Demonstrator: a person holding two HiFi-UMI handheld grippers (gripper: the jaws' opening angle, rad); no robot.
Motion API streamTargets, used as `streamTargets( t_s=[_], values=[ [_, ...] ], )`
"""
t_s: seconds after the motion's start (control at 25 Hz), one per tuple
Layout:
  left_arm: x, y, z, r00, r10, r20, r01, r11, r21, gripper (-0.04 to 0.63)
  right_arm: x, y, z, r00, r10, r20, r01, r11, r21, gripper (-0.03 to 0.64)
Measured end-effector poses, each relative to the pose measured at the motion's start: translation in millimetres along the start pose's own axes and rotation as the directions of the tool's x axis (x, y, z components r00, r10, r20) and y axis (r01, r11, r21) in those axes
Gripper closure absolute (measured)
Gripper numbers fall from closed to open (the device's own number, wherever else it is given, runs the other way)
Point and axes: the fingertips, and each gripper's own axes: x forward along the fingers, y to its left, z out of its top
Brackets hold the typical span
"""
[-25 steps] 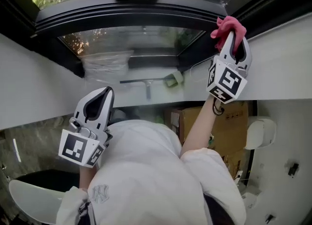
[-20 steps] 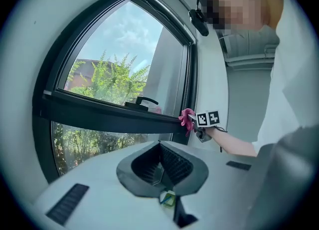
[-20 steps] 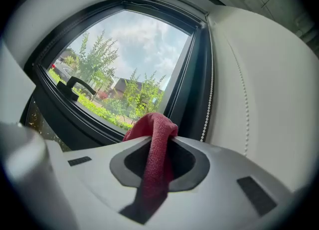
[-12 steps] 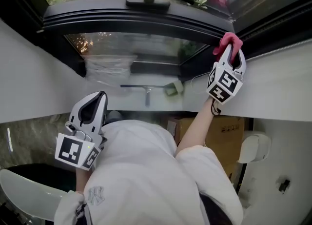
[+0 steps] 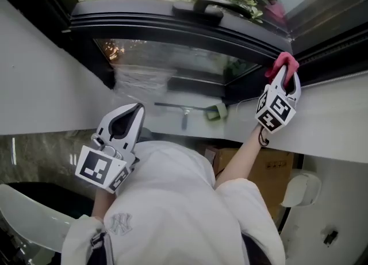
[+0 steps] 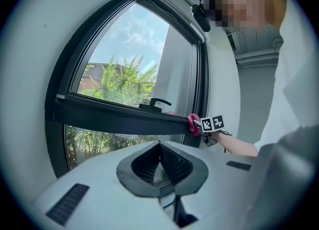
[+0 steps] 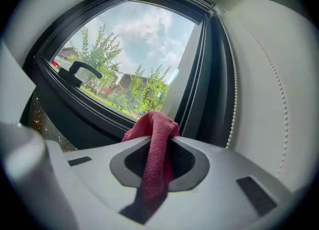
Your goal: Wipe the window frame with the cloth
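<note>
A pink cloth point(image 5: 283, 62) is pinched in my right gripper point(image 5: 285, 69), which is shut on it. The cloth presses against the right end of the dark window frame point(image 5: 172, 25), where the crossbar meets the upright. In the right gripper view the cloth point(image 7: 154, 139) bulges out between the jaws, just in front of the frame point(image 7: 75, 104). My left gripper point(image 5: 135, 108) is held low by the person's chest, away from the window, shut with nothing in it. From the left gripper view the cloth point(image 6: 193, 122) shows far off on the crossbar.
A black window handle point(image 5: 201, 6) sits on the sash above the crossbar. On the sill below lie a squeegee point(image 5: 184, 111) and a green sponge point(image 5: 214, 112). A cardboard box point(image 5: 276, 166) stands underneath. A bead chain point(image 7: 271, 74) hangs at the right.
The head view has shifted, so the window sits further right and lower. The right gripper with the cloth has stayed at the right end of the crossbar. The left gripper has barely moved.
</note>
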Motion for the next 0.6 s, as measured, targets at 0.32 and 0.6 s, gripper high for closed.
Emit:
streamTargets(
  t_s=[0.32,0.6],
  values=[
    [-9.0,8.8,0.6,1.000,-0.006,0.007,0.006,1.000,-0.007,0.586,-7.9,7.0,5.1,0.999,-0.038,-0.023,0.038,0.999,0.036,0.557],
    [-14.6,7.8,0.1,1.000,-0.012,0.013,0.012,1.000,-0.009,0.586,-13.1,32.5,15.5,1.000,0.005,-0.005,-0.004,0.999,0.036,0.557]
  ],
)
